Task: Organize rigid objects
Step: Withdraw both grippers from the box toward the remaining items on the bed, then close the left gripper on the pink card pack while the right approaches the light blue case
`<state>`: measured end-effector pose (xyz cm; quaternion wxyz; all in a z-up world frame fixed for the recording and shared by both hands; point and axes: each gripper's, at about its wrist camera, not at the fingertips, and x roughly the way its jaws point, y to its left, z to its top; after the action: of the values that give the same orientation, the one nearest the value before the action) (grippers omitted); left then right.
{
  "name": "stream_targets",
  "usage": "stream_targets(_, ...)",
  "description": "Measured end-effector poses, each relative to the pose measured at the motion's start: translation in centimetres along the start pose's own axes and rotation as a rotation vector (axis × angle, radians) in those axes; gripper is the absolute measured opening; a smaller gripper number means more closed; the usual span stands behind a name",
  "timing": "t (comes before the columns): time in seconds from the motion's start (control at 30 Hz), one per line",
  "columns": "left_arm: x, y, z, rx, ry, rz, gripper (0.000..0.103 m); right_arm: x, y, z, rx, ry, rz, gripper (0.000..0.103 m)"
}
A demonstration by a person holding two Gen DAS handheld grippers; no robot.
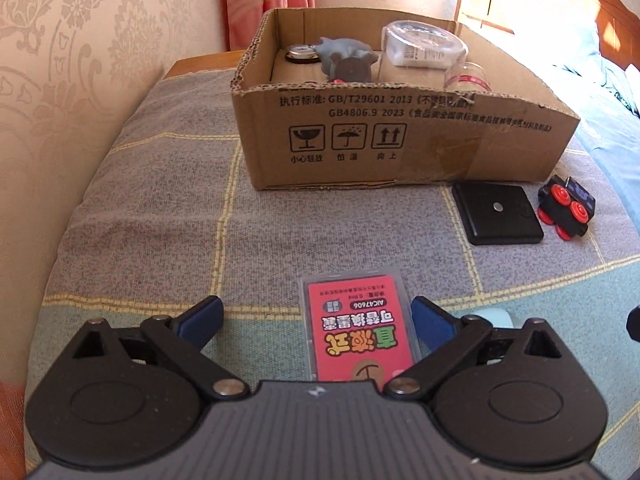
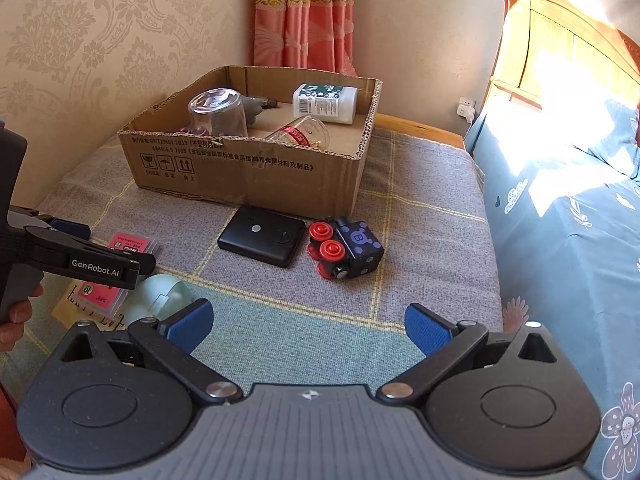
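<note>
A clear case with a red card (image 1: 360, 328) lies flat on the checked cloth between the fingers of my open left gripper (image 1: 318, 318); it is not gripped. The case also shows in the right wrist view (image 2: 128, 246), under the left gripper (image 2: 100, 268). A black flat box (image 1: 498, 212) (image 2: 262, 240) and a black toy car with red wheels (image 1: 566, 208) (image 2: 346, 252) lie in front of the cardboard box (image 1: 400, 148) (image 2: 248, 172). My right gripper (image 2: 308, 328) is open and empty above the cloth.
The cardboard box holds a glass jar (image 2: 218, 114), a white bottle (image 2: 324, 102), a small clear bottle (image 2: 302, 132) and a grey figure (image 1: 344, 58). A pale green round object (image 2: 160, 292) lies beside the case. A bed (image 2: 560, 240) runs along the right.
</note>
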<state>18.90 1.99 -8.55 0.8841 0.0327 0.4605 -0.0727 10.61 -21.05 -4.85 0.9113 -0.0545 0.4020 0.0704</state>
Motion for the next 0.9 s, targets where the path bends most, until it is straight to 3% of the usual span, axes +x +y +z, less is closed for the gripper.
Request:
stream_targets(0.43,-1.5,3.1,-2.5,-0.031,-0.009,0.017,0.103,4.0,6.2,-0.2,-0.139,0.084,0.168,0.103)
stream_targets(0.9,-2.7,3.6,-4.0,-0.004,-0.016,0.017,0.102,6.6,6.6,-0.6,-0.087,0.093,0.097,0.103)
